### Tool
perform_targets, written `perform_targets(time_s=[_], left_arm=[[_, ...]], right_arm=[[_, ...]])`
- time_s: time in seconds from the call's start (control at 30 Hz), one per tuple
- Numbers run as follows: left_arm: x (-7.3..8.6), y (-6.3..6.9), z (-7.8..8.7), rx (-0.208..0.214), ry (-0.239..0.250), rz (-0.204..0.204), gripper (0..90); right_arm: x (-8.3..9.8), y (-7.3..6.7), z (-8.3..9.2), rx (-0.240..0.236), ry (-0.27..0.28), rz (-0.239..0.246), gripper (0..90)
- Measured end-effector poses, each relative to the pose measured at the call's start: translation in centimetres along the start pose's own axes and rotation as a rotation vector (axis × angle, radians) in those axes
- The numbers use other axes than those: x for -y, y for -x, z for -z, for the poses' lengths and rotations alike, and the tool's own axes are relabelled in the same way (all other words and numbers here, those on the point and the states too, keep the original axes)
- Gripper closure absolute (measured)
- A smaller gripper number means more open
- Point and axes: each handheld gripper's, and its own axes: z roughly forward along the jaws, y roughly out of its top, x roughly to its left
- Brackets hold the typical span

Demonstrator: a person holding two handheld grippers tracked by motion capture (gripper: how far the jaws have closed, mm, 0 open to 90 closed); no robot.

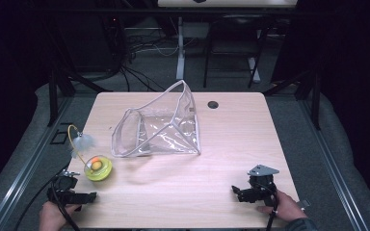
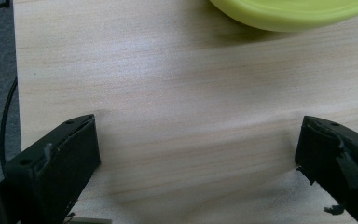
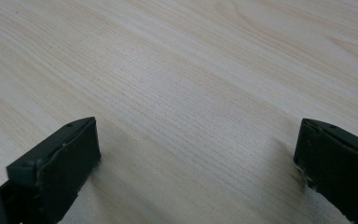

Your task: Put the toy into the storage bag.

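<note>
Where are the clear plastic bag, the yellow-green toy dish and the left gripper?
clear plastic bag (image 1: 166, 130), high view, its crumpled side.
yellow-green toy dish (image 1: 100, 169), high view, its rim.
left gripper (image 1: 89, 196), high view, between its jaws.

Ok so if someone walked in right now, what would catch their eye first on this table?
Probably the clear plastic bag standing open mid-table, its mouth gaping toward the left. Next, the lime-green toy near the front left, with an orange ball in it and a feather on a curved wire. The left gripper and right gripper rest open at the front corners.
</note>
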Motion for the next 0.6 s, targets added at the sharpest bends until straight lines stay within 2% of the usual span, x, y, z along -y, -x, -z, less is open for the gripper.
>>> perform_targets(time_s=[0.37, 0.43, 0.6], left_arm=[[-0.22, 0.32, -0.01, 0.005, -0.020, -0.010, 0.0], [-0.34, 0.39, 0.03, 0.006, -0.034, -0.036, 0.0], [-0.36, 0.61, 0.15, 0.006, -0.044, -0.051, 0.2]], right_arm=[[0.03, -0.09, -0.01, -0.003, 0.007, -0.002, 0.0], [0.02, -0.05, -0.02, 0.001, 0.005, -0.003, 0.0], [0.03, -0.07, -0.03, -0.002, 0.007, -0.004, 0.0]])
